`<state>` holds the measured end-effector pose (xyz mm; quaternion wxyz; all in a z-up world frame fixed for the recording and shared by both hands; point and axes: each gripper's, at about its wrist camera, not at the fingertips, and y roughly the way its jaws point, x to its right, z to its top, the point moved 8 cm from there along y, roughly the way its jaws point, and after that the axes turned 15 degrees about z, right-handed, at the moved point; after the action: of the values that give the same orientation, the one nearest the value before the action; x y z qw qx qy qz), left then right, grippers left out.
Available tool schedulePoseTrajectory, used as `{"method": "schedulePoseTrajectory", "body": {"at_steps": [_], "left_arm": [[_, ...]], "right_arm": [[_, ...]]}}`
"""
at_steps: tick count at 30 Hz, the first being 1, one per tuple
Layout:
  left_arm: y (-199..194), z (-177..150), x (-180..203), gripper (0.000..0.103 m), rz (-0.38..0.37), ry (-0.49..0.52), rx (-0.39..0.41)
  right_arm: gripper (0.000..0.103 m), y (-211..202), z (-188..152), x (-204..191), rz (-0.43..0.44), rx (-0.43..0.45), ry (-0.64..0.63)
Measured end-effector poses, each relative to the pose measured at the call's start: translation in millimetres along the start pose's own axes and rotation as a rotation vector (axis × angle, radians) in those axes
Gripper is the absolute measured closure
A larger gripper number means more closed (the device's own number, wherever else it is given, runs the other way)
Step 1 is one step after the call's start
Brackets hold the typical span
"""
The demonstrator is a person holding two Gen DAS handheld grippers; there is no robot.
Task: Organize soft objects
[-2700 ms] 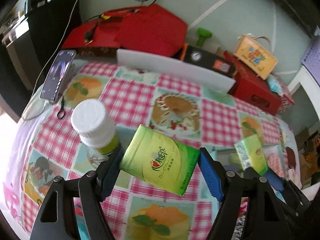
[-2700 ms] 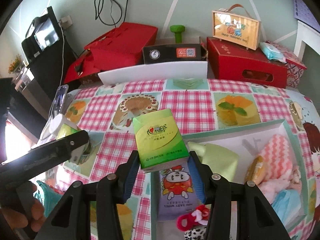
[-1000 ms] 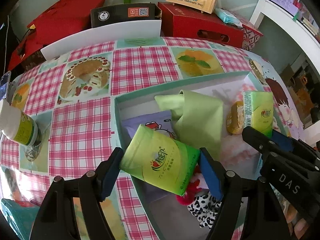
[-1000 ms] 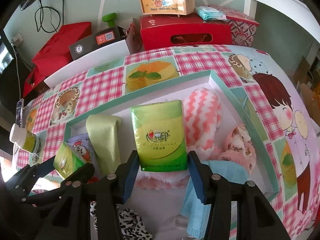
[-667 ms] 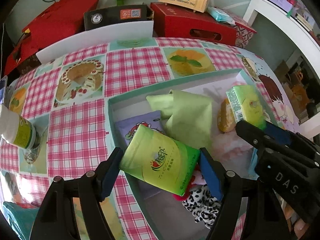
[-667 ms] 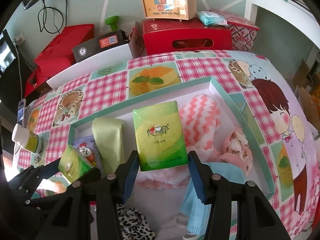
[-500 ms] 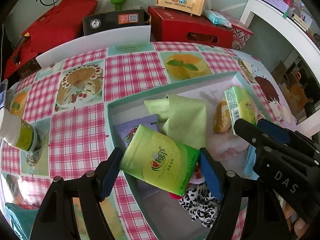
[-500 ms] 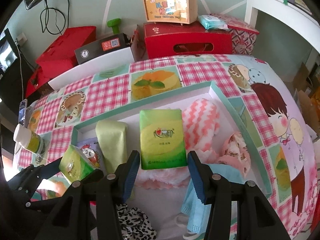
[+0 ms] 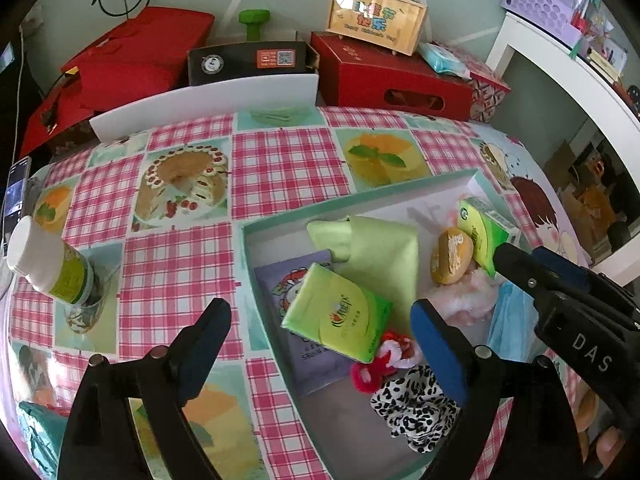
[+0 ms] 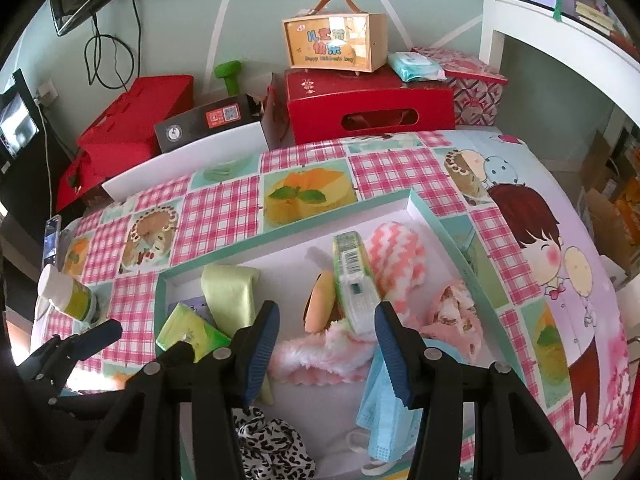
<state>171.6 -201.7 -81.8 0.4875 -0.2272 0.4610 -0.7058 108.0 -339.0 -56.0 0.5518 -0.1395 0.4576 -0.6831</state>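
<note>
Bench (image 9: 280,168) under a pink-check cloth printed with cakes. Far left, a white-capped plastic bottle with a green label (image 9: 52,268) stands on the cloth, well clear of the shallow teal-rimmed white tray (image 9: 360,196).

Left tongs (image 9: 320,316): jaws have just been opening and stand wide, pads off the green soft tissue pack (image 9: 338,318). Pack lies flat in the tray's left part on a lilac cartoon-print packet (image 9: 294,280), long axis slanting from upper left to lower right, printed face up. Just beside it, a folded pale-green cloth (image 9: 380,256); below, a red fluffy hair tie (image 9: 384,364) and a black-and-white leopard-print fabric (image 9: 416,408).

Right tongs (image 10: 326,328): jaws parted, pads not pressing on anything. Second green tissue pack (image 10: 354,280) stands on edge in the tray's middle, barcode side up, long axis running away from the camera, leaning on a pink-and-white zigzag knitted cloth (image 10: 396,256). A round brown bun-shaped soft toy (image 10: 318,306) touches its left side. Pink fluffy fabric (image 10: 320,356) lies below; a light-blue face mask (image 10: 380,412) at lower right.
</note>
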Motion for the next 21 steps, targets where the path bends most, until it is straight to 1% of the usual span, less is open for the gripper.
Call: {"method": "schedulePoseTrajectory", "body": {"at_steps": [5, 7, 9, 11, 13, 14, 17, 19, 20, 21], "left_arm": [[4.1, 1.5, -25.9, 0.012, 0.045, -0.084, -0.01], [6.6, 1.4, -39.1, 0.012, 0.072, -0.122, -0.009], [9.4, 2.1, -52.6, 0.012, 0.096, -0.159, -0.012], [13.2, 1.9, -67.5, 0.011, 0.118, -0.209, -0.02], [16.2, 1.1, -77.8, 0.005, 0.122, -0.244, -0.027], [17.3, 0.7, -82.9, 0.005, 0.126, -0.259, -0.029], [19.3, -0.2, -92.3, 0.005, 0.143, -0.284, -0.034], [19.4, -1.5, -95.3, 0.005, 0.155, -0.29, -0.036], [19.5, -1.9, -96.8, 0.005, 0.161, -0.293, -0.037], [18.4, -2.3, -97.4, 0.005, 0.162, -0.295, -0.037]], "right_arm": [[0.049, 0.3, -0.9, 4.0, -0.005, -0.005, 0.005], [0.046, 3.2, -2.5, 5.3, -0.015, -0.02, 0.003], [0.033, 6.3, -3.5, 5.2, -0.027, -0.029, -0.008], [0.031, 8.6, -3.9, 3.2, -0.033, -0.036, -0.026], [0.025, 11.5, -4.8, 0.8, -0.046, -0.045, -0.043], [0.02, 12.6, -5.1, 0.0, -0.05, -0.048, -0.05], [0.013, 14.2, -5.0, -1.2, -0.058, -0.048, -0.063], [0.006, 14.6, -4.8, -1.4, -0.064, -0.047, -0.069], [0.0, 14.9, -5.0, -1.1, -0.071, -0.046, -0.069], [0.0, 15.0, -5.0, -0.8, -0.072, -0.047, -0.071]]}}
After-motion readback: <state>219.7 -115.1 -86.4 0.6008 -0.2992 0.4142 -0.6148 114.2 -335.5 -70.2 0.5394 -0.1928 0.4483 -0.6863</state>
